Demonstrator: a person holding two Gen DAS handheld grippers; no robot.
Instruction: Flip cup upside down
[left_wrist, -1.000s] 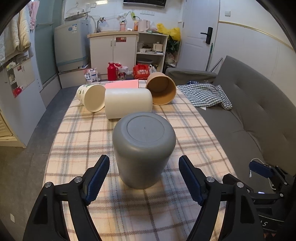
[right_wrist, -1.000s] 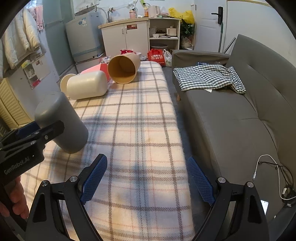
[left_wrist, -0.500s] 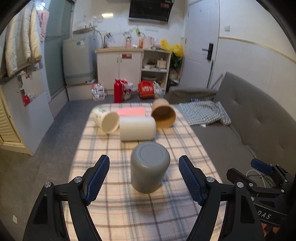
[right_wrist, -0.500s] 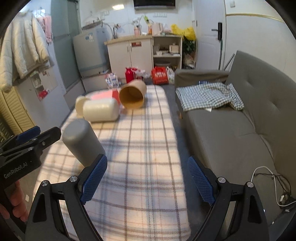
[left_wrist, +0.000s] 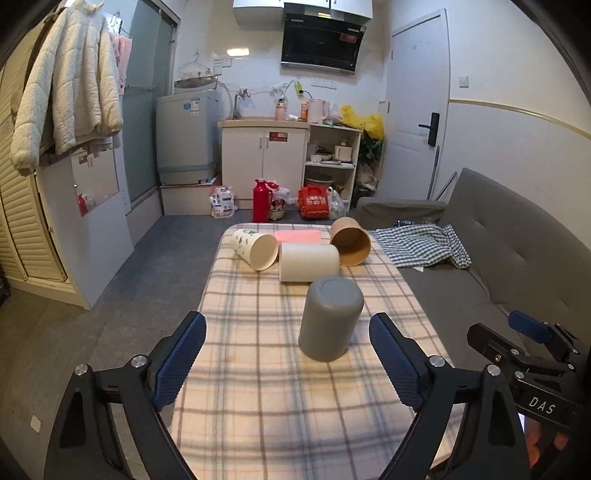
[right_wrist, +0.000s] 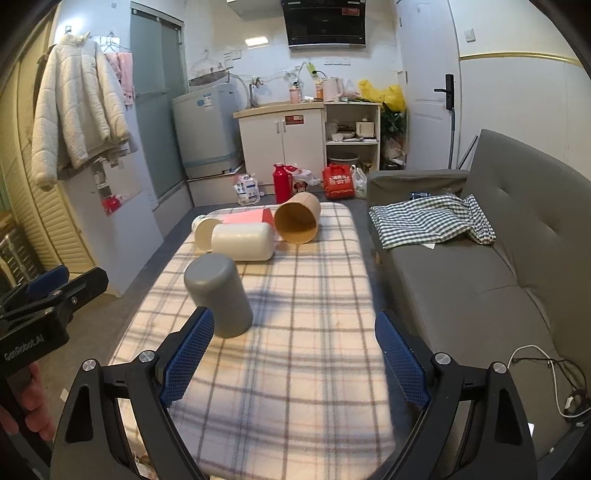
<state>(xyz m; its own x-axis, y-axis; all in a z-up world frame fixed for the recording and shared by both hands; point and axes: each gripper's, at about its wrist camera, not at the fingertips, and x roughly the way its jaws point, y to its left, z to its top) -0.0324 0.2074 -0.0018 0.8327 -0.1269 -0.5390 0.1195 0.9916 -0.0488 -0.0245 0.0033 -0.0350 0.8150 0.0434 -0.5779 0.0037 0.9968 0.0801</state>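
Both grippers are wide open and hold nothing. Just past the left gripper (left_wrist: 288, 363), a bit to its right, the grey cup (left_wrist: 330, 318) stands on the checked cloth (left_wrist: 258, 398). Its flat bottom faces up and its mouth is down, so it stands tall and looks done. It stands alone, so it is easy to reach. From the right gripper (right_wrist: 293, 356) it is ahead and left. Farther off, three more cups lie on their sides: the white cup (left_wrist: 308, 262), the leaf cup (left_wrist: 255, 249) and the brown cup (left_wrist: 350, 240).
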